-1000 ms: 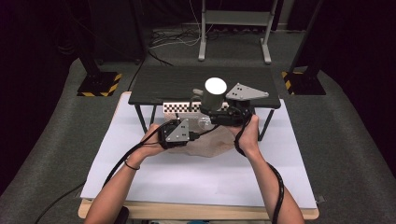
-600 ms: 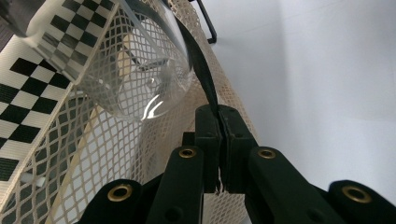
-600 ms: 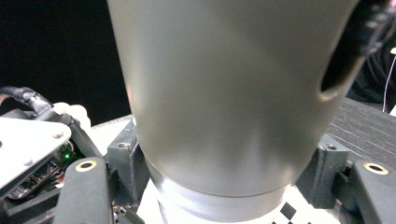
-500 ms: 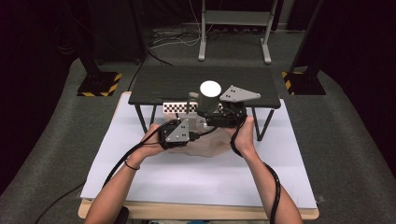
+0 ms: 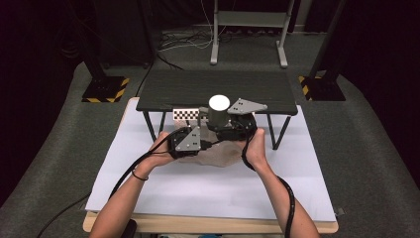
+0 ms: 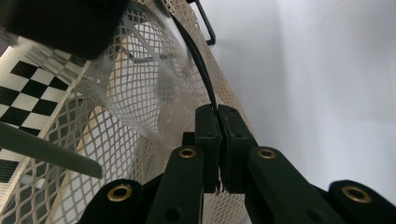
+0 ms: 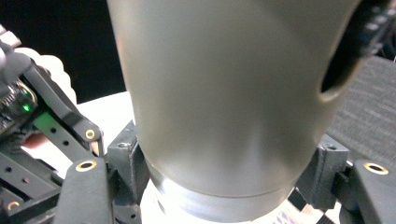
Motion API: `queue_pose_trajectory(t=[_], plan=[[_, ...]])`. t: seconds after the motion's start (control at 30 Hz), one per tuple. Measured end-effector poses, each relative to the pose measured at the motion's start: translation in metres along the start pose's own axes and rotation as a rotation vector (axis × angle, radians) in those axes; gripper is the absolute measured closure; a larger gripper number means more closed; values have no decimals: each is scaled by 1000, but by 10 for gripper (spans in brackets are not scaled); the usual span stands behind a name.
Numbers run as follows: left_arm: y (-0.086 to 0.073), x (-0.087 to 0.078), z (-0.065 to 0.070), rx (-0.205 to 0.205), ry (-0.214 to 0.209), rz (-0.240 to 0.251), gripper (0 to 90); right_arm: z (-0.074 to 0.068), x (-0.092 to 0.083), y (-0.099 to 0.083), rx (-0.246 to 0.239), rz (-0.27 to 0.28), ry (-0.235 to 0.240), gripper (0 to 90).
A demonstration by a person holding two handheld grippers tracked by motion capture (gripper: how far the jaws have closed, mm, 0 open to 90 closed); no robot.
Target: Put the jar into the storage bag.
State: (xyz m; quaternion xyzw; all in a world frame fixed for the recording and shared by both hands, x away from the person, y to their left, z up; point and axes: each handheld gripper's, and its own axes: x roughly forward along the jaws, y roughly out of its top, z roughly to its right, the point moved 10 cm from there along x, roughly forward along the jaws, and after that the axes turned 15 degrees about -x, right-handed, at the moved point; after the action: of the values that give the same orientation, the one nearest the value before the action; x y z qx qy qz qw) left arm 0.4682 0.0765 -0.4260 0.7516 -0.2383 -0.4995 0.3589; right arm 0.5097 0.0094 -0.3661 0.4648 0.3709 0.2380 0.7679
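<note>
Left claw (image 6: 218,140) clenched on the black wire rim of a cream mesh basket (image 6: 140,93), low over the white surface (image 5: 208,183). Right claw (image 7: 224,186) grasping a grey white-capped bottle (image 5: 218,115), long axis upright, cap up, above the basket.

Lab-type recording studio: black-curtained surround, grey carpet, hazard-striped stand bases (image 5: 104,89), metal stand (image 5: 247,29), floor cables, checkerboard calibration target (image 5: 185,114) beside the grippers.
</note>
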Motion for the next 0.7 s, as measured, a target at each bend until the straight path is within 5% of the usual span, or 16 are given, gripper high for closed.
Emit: queue_pose_trajectory(t=[0.7], plan=[[0, 0, 1, -1, -1, -6, 867, -5, 11, -33, 4, -107, 11, 302]])
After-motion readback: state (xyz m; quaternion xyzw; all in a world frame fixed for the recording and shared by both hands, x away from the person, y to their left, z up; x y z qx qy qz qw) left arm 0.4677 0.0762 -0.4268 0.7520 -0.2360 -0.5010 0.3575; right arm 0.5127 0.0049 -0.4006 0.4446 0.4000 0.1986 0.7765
